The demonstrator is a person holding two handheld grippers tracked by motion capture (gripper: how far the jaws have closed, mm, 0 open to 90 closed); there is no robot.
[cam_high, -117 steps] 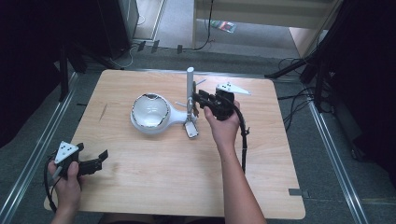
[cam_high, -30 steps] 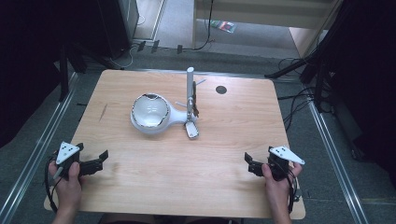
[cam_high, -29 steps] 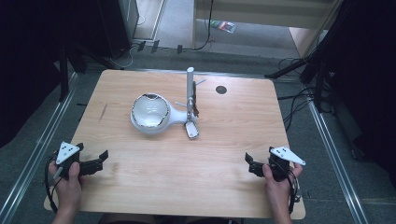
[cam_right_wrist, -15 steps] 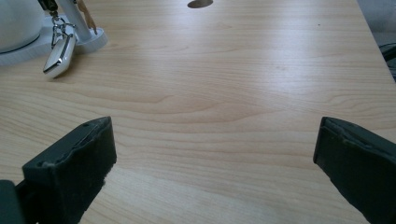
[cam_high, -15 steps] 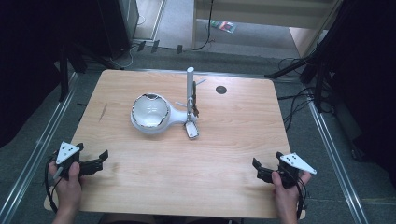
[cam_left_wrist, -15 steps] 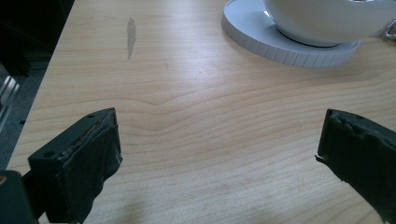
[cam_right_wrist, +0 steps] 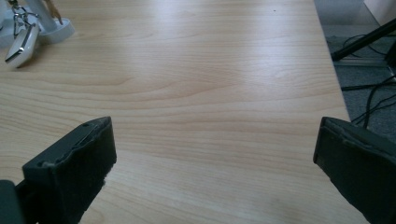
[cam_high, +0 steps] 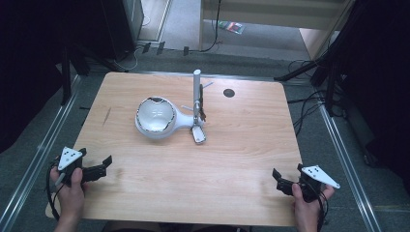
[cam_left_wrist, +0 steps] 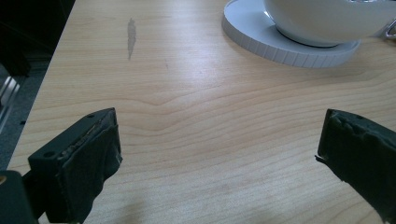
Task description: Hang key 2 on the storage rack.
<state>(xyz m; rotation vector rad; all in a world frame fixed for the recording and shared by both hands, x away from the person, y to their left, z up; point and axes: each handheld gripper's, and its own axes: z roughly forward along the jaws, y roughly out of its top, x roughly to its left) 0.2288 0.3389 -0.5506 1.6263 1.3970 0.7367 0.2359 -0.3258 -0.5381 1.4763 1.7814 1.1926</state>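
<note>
A: We're looking at the lamp (cam_high: pixel 159 118) first. It's sitting mid-table, slightly toward the far side, round white head lying on its base, post (cam_high: pixel 197 92) standing upright just beside it. A small white tag (cam_high: pixel 198 135) is hanging off the post and resting on the wood.

B: Anything touching it?

A: No. Both grippers are well apart from it, at the near corners. Left gripper (cam_high: pixel 102 166) is sitting at the near left with its jaws spread wide and nothing between them; the left gripper view is giving us bare wood between the pads and the lamp's base (cam_left_wrist: pixel 289 46) farther off. Right gripper (cam_high: pixel 280 180) is at the near right, jaws likewise spread and empty.

B: So we're judging the job done?

A: We're reading it that way: lamp standing alone, both hands parked. Nothing obvious is left, unless another adjustment is coming. We can't tell from here whether the lamp is switched on.

B: Change against earlier?

A: About four seconds back the right gripper was up at the post, by the black dot (cam_high: pixel 228 92) on the table (cam_high: pixel 241 159). Since then it's been pulling back to the near right edge, and over the last half second it's barely shifting. Left gripper is staying where it was. Lamp isn't moving either.
</note>
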